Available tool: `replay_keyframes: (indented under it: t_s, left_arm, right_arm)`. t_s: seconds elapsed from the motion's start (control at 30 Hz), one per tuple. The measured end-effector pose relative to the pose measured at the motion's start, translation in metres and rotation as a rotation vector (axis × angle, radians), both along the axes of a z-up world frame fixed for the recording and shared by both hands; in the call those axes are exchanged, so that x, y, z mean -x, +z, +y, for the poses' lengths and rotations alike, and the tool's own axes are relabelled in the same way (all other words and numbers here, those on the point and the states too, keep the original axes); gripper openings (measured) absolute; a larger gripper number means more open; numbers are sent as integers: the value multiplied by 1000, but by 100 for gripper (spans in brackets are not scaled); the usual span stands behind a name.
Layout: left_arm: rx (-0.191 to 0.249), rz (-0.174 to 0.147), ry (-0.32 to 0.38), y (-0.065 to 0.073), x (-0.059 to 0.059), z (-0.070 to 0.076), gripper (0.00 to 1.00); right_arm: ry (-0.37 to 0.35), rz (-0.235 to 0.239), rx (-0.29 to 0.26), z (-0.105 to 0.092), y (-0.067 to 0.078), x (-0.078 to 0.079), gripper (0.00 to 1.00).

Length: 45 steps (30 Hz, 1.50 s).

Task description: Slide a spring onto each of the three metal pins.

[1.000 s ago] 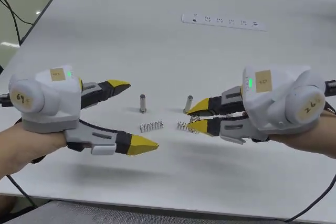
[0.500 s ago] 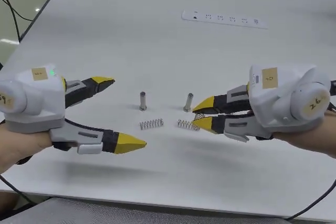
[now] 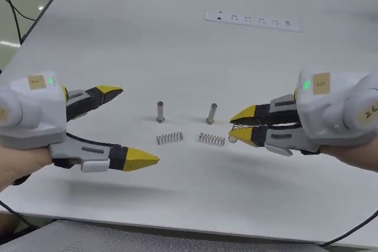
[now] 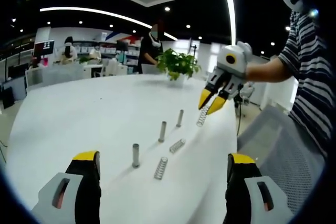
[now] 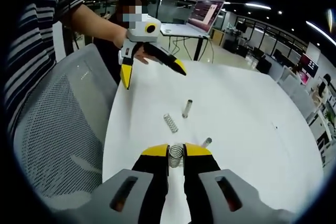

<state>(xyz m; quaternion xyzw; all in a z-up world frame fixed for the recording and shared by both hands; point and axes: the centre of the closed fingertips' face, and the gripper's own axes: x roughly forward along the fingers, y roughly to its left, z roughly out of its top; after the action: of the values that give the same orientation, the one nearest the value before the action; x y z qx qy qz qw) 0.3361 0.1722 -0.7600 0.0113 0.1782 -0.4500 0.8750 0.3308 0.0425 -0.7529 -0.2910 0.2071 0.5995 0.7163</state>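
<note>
Two short metal pins (image 3: 160, 112) (image 3: 212, 113) stand upright on the white table (image 3: 177, 45); the left gripper view shows three pins (image 4: 136, 155) (image 4: 162, 131) (image 4: 180, 118) in a row. Two loose springs (image 3: 170, 138) (image 3: 211, 139) lie just in front of the pins. My right gripper (image 3: 240, 126) hovers right of the pins, shut on a third spring (image 3: 234, 129), seen end-on between its tips (image 5: 177, 156). My left gripper (image 3: 129, 125) hangs wide open left of the pins, holding nothing. In the head view the right gripper hides the third pin.
A white power strip (image 3: 253, 21) lies at the far side of the table. Black cables (image 3: 15, 16) hang off the left edge. A grey mesh chair (image 5: 63, 124) stands at the near edge, beside the person in a striped shirt (image 4: 307, 77).
My right gripper has drawn back to the right from the loose springs with one spring between its jaws. The left gripper has drifted a little left and stayed open.
</note>
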Motion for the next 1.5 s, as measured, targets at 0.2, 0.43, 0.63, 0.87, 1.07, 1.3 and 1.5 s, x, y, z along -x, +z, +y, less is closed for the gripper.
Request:
replay_keyframes:
  t_s: [0.2,0.43,0.63,0.87,1.07,1.3,1.5]
  left_arm:
    - [3,-1,2,1,0,0,98]
    - [1,1,-2,0,1,0,98]
    - [2,3,0,-1,0,0,98]
    - [0,1,0,-1,-1,0,98]
    - [1,2,6,-2,0,2,98]
    - [2,4,8,-2,0,3,98]
    - [1,5,6,-2,0,1,98]
  right_arm:
    - [-39,8,-9,-9,2,-9,6]
    - [-73,-6,6,-21,4,-21,6]
    - [-110,-3,6,-30,6,-31,6]
    - [-143,-10,15,-38,5,-41,6]
    - [-188,-10,15,-49,4,-52,6]
    - [-248,-18,9,-62,6,-67,6]
    - [-297,-6,5,-70,4,-77,6]
